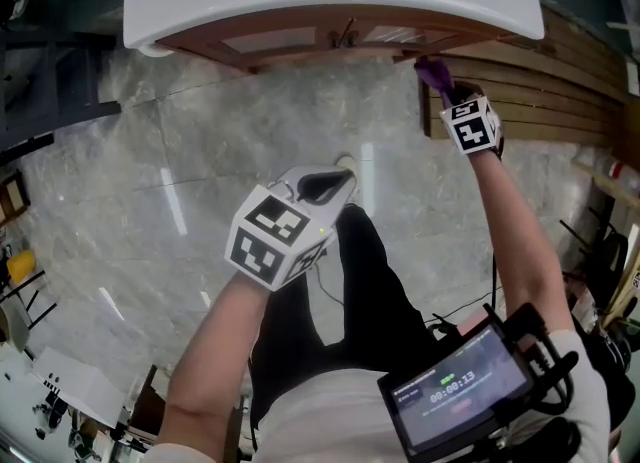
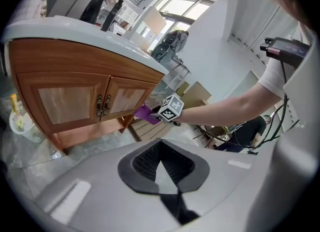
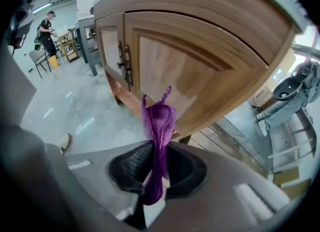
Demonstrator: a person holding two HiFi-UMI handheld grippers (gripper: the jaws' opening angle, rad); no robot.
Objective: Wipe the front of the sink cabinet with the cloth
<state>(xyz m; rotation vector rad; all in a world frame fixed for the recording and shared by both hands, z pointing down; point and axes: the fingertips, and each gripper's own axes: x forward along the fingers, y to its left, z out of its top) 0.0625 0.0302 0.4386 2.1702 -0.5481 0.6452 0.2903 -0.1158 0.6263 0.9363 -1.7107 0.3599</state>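
Purple cloth (image 3: 159, 126) is clamped between the jaws of my right gripper (image 3: 159, 168), bunched upright so that a free fold projects forward as the wiping face. I hold it at the lower right corner of the sink cabinet (image 3: 175, 65), just beside the wood; contact cannot be confirmed. My left gripper (image 2: 161, 168), jaws closed on nothing, hangs well apart from the doors, which I judge leaves the wiping path unobstructed.

Bright, even indoor light, daylight entering through the windows (image 2: 182, 11), throws streaky glare on the glossy floor (image 1: 172, 213), while both gripper views bend strongly and darken toward their round edges.
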